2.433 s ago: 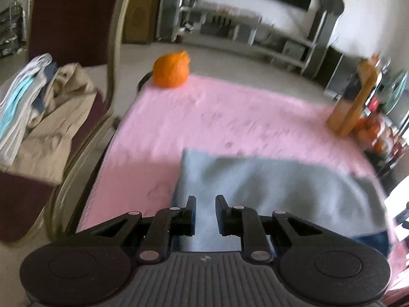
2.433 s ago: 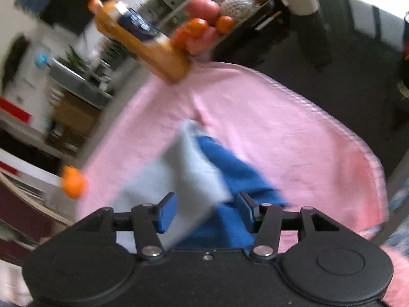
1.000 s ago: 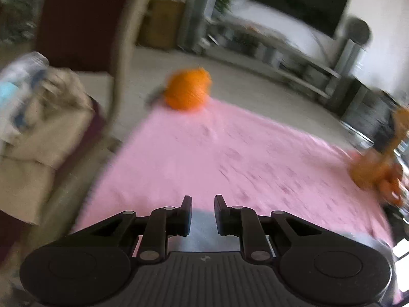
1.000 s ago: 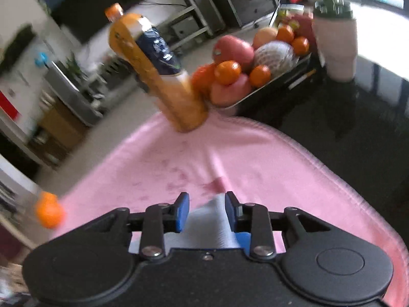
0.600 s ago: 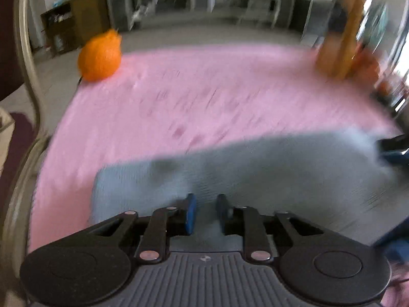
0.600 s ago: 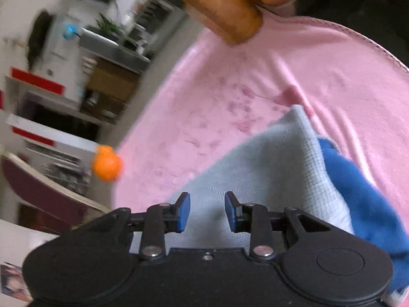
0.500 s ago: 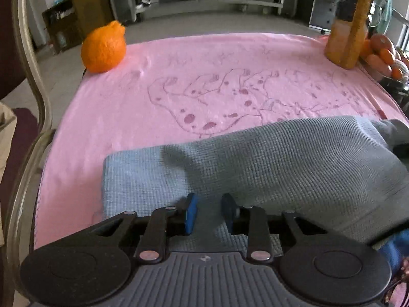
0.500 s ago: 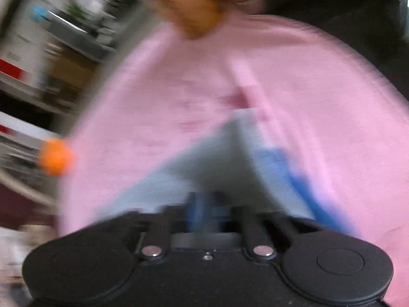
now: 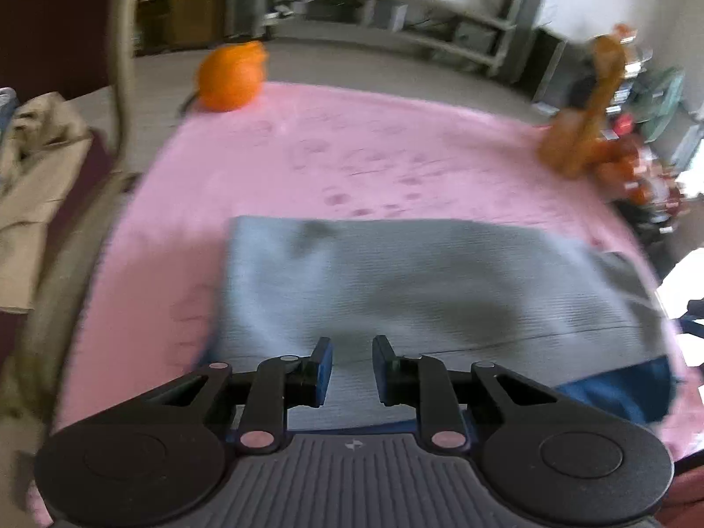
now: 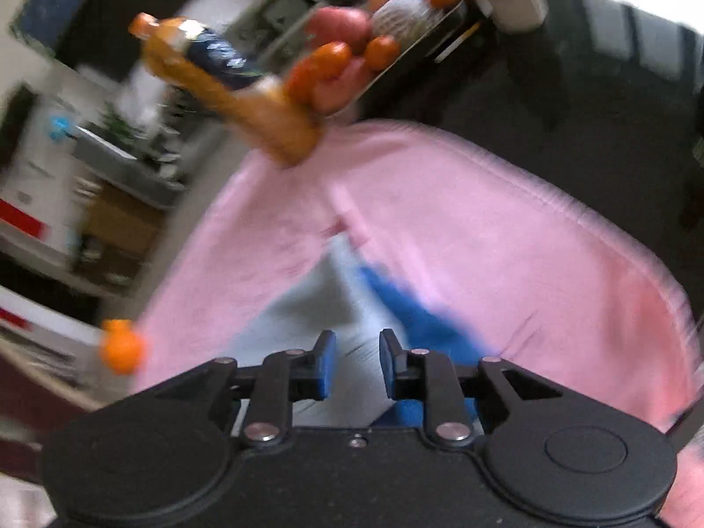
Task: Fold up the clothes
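Looking down my left gripper [image 9: 351,363], I see the grey garment [image 9: 422,281] folded into a broad rectangle across the lower middle of the frame, lying flat on the pink blanket [image 9: 374,149]; its knit shows fine ribbing, a dark shadow falls over its centre, and a blue part [image 9: 616,391] of it peeks out under the lower right corner; the left edge is straight and the far edge runs level across the picture. My left jaws are closing with a clear gap between them; the cloth lies beneath that gap, and the pads do not press on it. In the right wrist view my right gripper [image 10: 355,363] hangs over the narrow end of the same garment, which runs from the bottom centre up toward the middle of the frame, grey on the left and blue on the right, much blurred; those jaws are opening, parted over the cloth with nothing pinched. An orange [image 9: 231,77] sits at the blanket's upper left corner; an orange bottle [image 10: 229,88] stands at the upper left of the right view, just beside a tray of fruit [image 10: 365,39]; beige clothes [image 9: 31,163] are heaped on a chair at the left edge.
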`<state>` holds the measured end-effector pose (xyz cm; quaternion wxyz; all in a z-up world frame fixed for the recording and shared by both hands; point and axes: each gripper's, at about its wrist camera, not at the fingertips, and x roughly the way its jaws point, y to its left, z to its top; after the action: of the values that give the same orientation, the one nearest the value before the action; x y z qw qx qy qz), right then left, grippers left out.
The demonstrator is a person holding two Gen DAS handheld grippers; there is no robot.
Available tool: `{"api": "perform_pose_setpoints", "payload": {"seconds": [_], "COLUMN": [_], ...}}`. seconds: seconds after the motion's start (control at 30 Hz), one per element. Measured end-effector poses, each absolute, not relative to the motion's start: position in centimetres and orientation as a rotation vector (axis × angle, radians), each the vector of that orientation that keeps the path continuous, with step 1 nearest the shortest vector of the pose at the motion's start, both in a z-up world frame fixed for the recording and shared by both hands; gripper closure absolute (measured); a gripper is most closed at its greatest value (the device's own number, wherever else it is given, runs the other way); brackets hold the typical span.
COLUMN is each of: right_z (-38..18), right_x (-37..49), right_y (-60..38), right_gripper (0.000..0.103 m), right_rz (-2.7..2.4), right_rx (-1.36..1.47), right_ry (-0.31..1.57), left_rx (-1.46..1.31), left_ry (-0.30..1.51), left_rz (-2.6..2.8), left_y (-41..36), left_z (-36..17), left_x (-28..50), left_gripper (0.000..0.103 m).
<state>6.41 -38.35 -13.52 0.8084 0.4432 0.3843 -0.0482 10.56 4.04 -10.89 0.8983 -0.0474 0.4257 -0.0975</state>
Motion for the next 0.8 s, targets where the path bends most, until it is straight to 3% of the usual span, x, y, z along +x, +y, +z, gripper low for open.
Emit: {"api": "perform_pose_setpoints", "payload": {"seconds": [0.3,0.47,0.5,0.53,0.8], "right_z": [-15.8,-17.4,-18.1,-18.7,-16.8], "right_x": [11.8,14.2,14.5,14.5,10.1], "right_y": [-31.9,-30.0,-29.9,-30.0,-31.2], "right_gripper": [0.081,0.081,0.096,0.103,0.103], "right_rz": [0.209,0.187,0.158,0.132,0.020], "right_rx": [1.073,0.959,0.929,0.921,0.716], "right_ry": [0.906,1.032,1.090,1.124,1.120], "left_rx": [-0.067,0.073,0.087,0.103,0.217], "left_ry": [0.802,0.863,0.858,0.855,0.847], "left_rz": [-0.424,-0.464,-0.458,-0.450,-0.421], "left_y": [-4.3,-6.7,-6.9,-7.0,-5.9], "left_z": [-12.2,-15.6,-15.7,-15.6,-15.1], "left_x": [13.7,13.9,13.6,13.2,7.8], "left_gripper": [0.084,0.082,0.082,0.082,0.082]}}
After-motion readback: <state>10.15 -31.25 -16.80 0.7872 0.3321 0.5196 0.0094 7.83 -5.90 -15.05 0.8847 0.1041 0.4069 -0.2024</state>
